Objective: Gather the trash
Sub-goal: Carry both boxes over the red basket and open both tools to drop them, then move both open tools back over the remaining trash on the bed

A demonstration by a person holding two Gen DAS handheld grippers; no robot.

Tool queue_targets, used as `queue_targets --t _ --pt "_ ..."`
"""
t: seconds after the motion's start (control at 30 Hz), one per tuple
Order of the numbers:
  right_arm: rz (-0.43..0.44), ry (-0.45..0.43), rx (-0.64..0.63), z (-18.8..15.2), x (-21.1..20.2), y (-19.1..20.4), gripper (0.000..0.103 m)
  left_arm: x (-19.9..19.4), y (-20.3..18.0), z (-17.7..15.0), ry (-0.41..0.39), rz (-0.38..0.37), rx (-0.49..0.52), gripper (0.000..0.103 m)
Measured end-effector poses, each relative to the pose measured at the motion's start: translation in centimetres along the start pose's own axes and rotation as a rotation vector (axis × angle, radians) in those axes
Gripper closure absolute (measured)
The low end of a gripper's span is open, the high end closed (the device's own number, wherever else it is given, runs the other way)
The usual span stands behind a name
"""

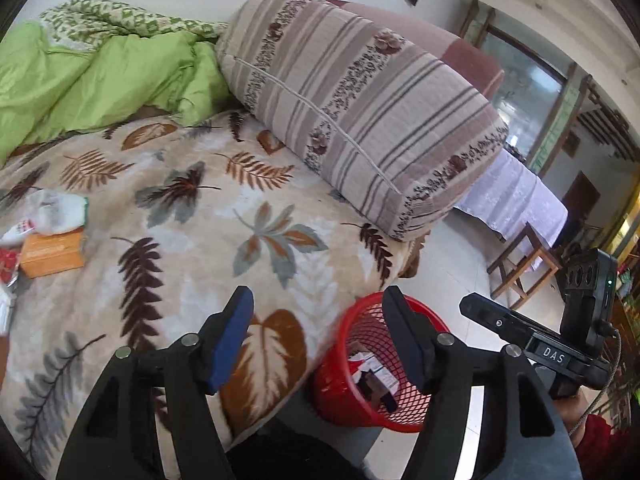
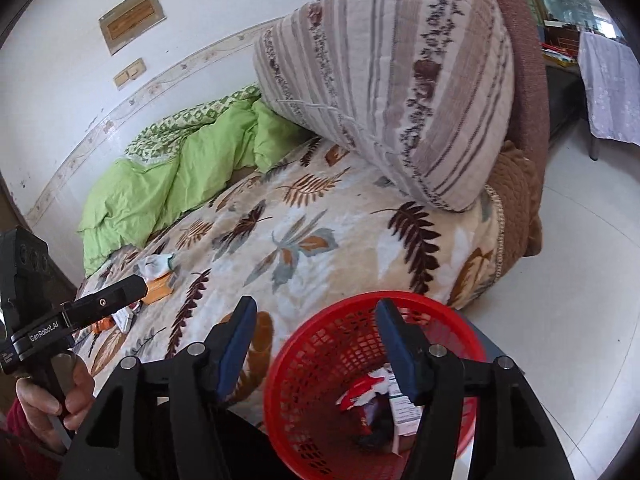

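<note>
Both grippers are held with fingers spread, nothing gripped: left gripper (image 1: 318, 336), right gripper (image 2: 316, 340). Some trash is already seen in the red basket (image 2: 320, 344) on the floor beside the bed (image 1: 224, 216). More trash is left near the far edge: orange box (image 1: 52, 252), white wrapper (image 1: 56, 210).

Risks judged: soft blanket may be pinched along with the thin wrapper; the light basket could be tipped if clipped on a drop.

right tool (image 2: 316, 340) agape, red basket (image 2: 320, 364) below, wrappers (image 2: 360, 392) inside

Trash pile (image 1: 16, 248) at bed's far side, cut off by edge.
</note>
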State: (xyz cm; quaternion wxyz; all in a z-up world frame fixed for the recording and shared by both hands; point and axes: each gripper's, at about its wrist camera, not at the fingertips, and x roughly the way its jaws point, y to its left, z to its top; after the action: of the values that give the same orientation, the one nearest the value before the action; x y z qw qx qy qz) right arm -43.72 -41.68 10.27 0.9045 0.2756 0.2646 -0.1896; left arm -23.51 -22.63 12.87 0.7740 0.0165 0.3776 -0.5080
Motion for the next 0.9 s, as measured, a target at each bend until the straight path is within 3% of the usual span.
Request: queue_targets --t 0.33,0.57,0.73,0.83,0.9 --pt "0.239 0.153 -0.211 -1.8 9.2 13.6 0.036 -6.7 10.9 -2.8 -0.057 0.194 -0.157 0.037" --pt "0.313 0.217 -0.335 -3.8 14.5 22.2 0.036 -11.1 19.5 -6.0 -0.098 0.346 -0.328 0.037" --pt "0.346 0.262 -0.354 -5.7 16.4 24.6 0.036 -15.1 26.4 -7.0 -0.161 0.519 -0.471 0.028" --pt "0.361 0.266 -0.353 -5.9 16.8 25.0 0.036 -16.3 31.2 -6.6 -0.195 0.583 -0.586 0.026" --pt "0.363 0.274 -0.333 -5.9 17.1 24.9 0.036 -16.2 34.1 -6.0 -0.216 0.579 -0.658 0.026"
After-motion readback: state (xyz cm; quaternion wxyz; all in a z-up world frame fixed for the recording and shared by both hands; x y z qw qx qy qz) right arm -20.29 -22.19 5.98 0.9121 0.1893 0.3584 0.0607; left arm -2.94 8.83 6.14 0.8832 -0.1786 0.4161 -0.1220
